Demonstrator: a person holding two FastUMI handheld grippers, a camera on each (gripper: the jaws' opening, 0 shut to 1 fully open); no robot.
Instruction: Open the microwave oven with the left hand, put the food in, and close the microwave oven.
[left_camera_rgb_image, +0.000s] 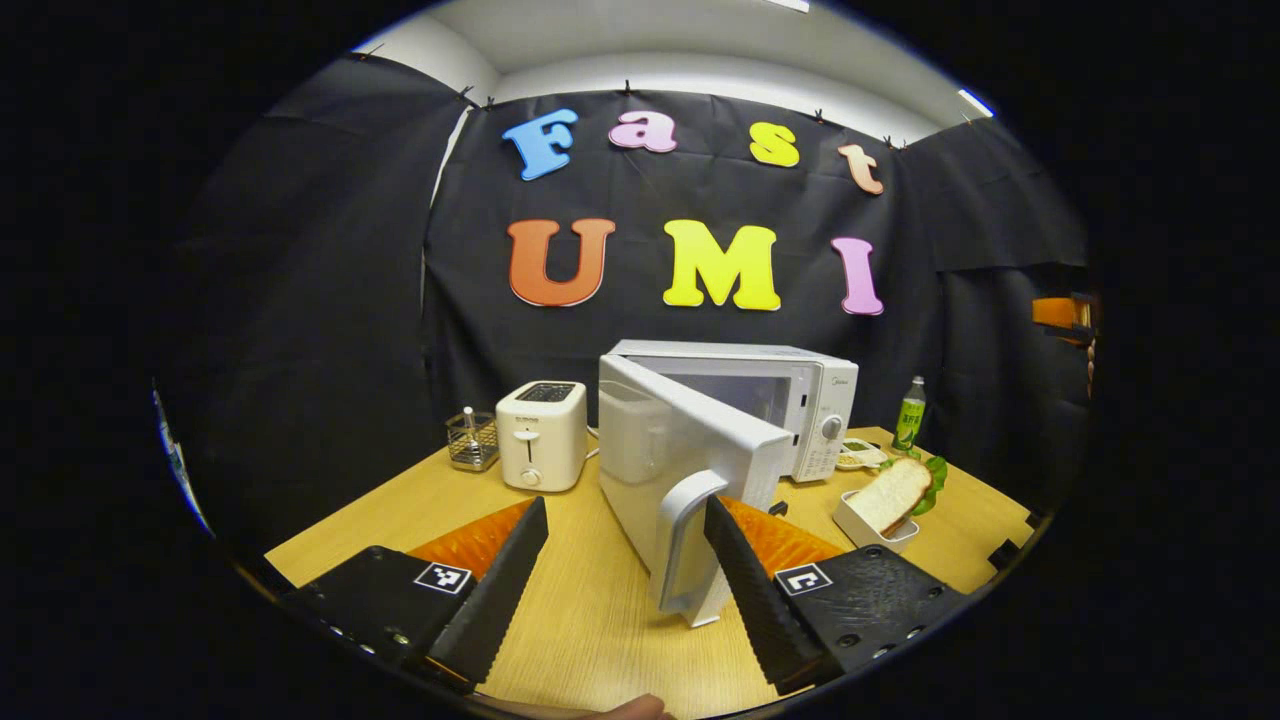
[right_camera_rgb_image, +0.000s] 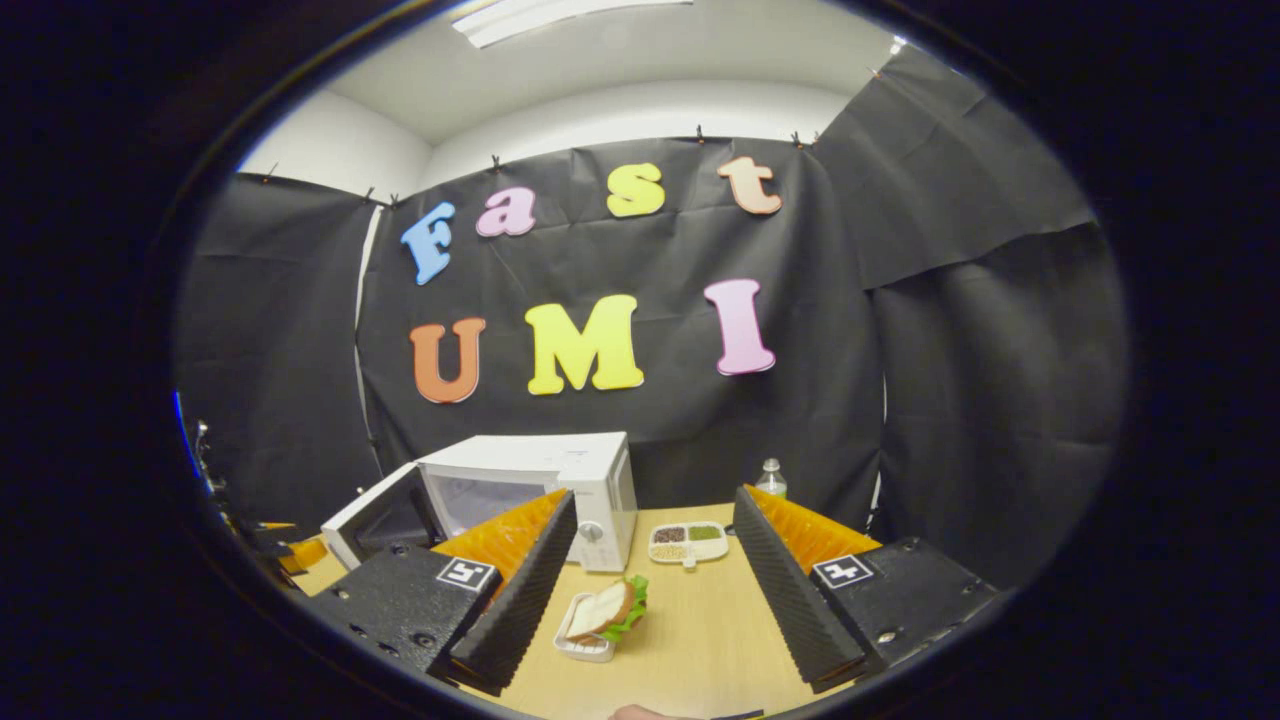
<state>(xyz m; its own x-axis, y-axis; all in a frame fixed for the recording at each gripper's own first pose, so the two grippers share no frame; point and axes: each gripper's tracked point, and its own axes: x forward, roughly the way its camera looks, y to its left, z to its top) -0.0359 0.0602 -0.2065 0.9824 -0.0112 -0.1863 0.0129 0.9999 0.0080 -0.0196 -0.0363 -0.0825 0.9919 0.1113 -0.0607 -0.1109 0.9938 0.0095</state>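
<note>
The white microwave (left_camera_rgb_image: 800, 400) stands at the back of the wooden table, its door (left_camera_rgb_image: 670, 460) swung partly open toward me. The door handle (left_camera_rgb_image: 685, 545) sits between the fingers of my left gripper (left_camera_rgb_image: 625, 520), close to the right finger; the fingers are spread wide and I cannot tell if either touches it. A sandwich with lettuce (left_camera_rgb_image: 900, 492) lies in a small white tray right of the door. In the right gripper view, my right gripper (right_camera_rgb_image: 650, 515) hangs open above the table, with the sandwich (right_camera_rgb_image: 605, 610) low between its fingers and the microwave (right_camera_rgb_image: 540, 490) behind its left finger.
A white toaster (left_camera_rgb_image: 542, 435) and a wire basket (left_camera_rgb_image: 472, 440) stand left of the microwave. A green bottle (left_camera_rgb_image: 909, 413) and a divided snack dish (right_camera_rgb_image: 688, 542) sit to its right. Bare tabletop (left_camera_rgb_image: 580, 600) lies in front.
</note>
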